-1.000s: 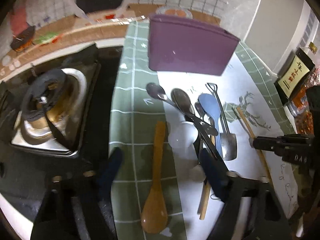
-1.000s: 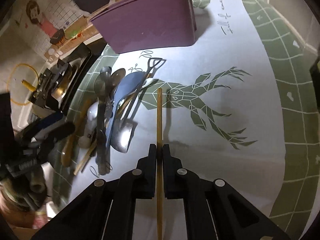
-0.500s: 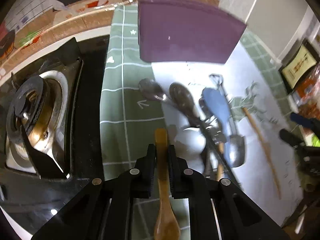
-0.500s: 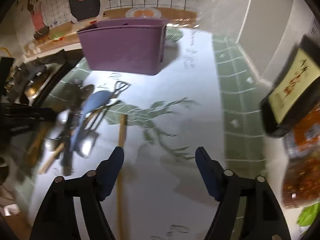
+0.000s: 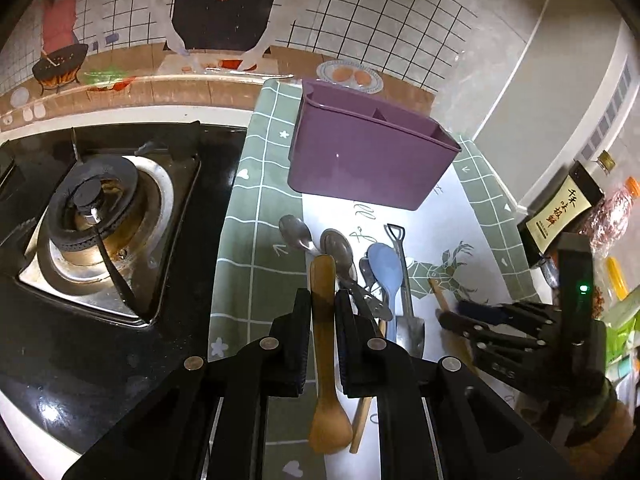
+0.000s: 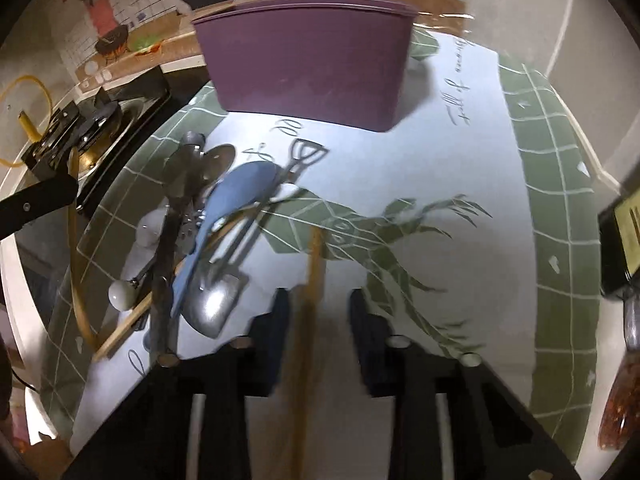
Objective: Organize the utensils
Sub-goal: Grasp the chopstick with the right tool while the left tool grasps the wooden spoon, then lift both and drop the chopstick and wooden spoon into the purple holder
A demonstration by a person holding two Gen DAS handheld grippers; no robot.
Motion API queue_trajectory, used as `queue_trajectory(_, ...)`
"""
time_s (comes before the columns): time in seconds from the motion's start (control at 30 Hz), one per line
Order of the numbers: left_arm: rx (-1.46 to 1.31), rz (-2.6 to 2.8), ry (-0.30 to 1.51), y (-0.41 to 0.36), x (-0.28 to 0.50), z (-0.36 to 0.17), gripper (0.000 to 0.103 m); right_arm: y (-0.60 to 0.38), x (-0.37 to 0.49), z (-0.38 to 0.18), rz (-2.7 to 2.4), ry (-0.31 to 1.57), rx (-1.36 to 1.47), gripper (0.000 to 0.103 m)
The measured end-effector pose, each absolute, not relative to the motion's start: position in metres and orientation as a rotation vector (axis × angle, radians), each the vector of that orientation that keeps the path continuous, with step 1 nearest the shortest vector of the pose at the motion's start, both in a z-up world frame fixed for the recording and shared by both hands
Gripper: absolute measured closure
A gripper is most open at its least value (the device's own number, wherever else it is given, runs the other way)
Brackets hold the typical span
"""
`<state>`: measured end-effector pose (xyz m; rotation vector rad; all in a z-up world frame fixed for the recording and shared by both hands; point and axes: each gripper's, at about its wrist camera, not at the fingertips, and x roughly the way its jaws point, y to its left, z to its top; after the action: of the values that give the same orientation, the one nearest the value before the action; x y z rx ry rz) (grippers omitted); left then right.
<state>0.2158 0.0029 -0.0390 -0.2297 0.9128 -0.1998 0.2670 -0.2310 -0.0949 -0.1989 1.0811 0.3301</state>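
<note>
My left gripper (image 5: 323,300) is shut on a brown wooden spoon (image 5: 325,360) and holds it above the mat, bowl end toward me. A purple divided utensil holder (image 5: 360,156) stands at the back of the mat; it also shows in the right wrist view (image 6: 308,60). A pile of utensils lies ahead: metal spoons (image 5: 336,246), a blue spoon (image 5: 385,268), a small metal shovel (image 5: 408,308). My right gripper (image 6: 318,304) is open, its fingers on either side of a wooden chopstick (image 6: 314,264) lying on the mat.
A gas stove burner (image 5: 92,216) sits left of the green checked mat (image 5: 240,240). Bottles and a dark box (image 5: 560,212) stand at the right edge. The tiled wall is behind the holder. A white spoon (image 6: 150,228) lies in the pile.
My left gripper closed on the wooden spoon and lifted it. My right gripper let go of the chopstick, opened, swung away, and is back astride it.
</note>
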Motion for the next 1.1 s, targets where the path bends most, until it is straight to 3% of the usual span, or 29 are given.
queue_trajectory(0.07,-0.232,-0.201,0.905,0.004,0.214,-0.035,0.091,-0.225,0.269,-0.096,0.328,1.086,-0.214,0.097)
queue_trajectory(0.7,-0.146,-0.259,0.744,-0.010,0.210,0.037,0.091,-0.236,0.247,0.011,0.355,0.826,-0.108,0.098)
queue_trajectory(1.1,-0.056,-0.271,0.495,-0.017,0.280,0.156,0.091,-0.233,0.316,0.159,0.399,0.459,-0.010,0.098)
